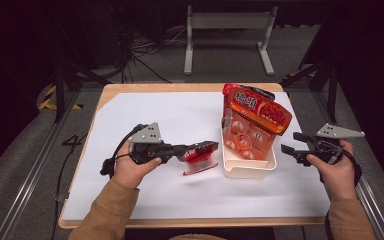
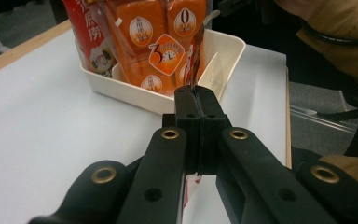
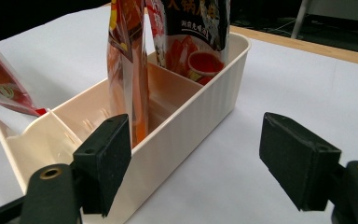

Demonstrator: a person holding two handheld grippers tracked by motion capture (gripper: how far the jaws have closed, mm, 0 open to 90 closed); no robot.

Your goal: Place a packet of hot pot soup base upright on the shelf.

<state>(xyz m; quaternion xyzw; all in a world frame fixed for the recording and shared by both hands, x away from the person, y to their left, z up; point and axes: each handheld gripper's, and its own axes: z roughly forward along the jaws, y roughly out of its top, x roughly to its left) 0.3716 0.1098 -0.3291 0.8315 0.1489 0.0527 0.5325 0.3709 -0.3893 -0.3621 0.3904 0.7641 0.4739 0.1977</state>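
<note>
Two orange packets (image 1: 252, 125) already stand in the cream bin (image 1: 247, 170), third red pouch (image 1: 200, 156) clamped in fully closed left gripper (image 1: 192, 150) just beside bin, not yet in; right gripper (image 1: 292, 142) open, empty.

table: light wood top (image 1: 130, 90) under a white sheet (image 1: 180, 190) | behind: grey metal stand (image 1: 227, 22) on grey floor, black cables (image 1: 145, 50) | left floor: yellow-black tape (image 1: 47, 97) | sides: aluminium rails (image 1: 25, 175)
</note>
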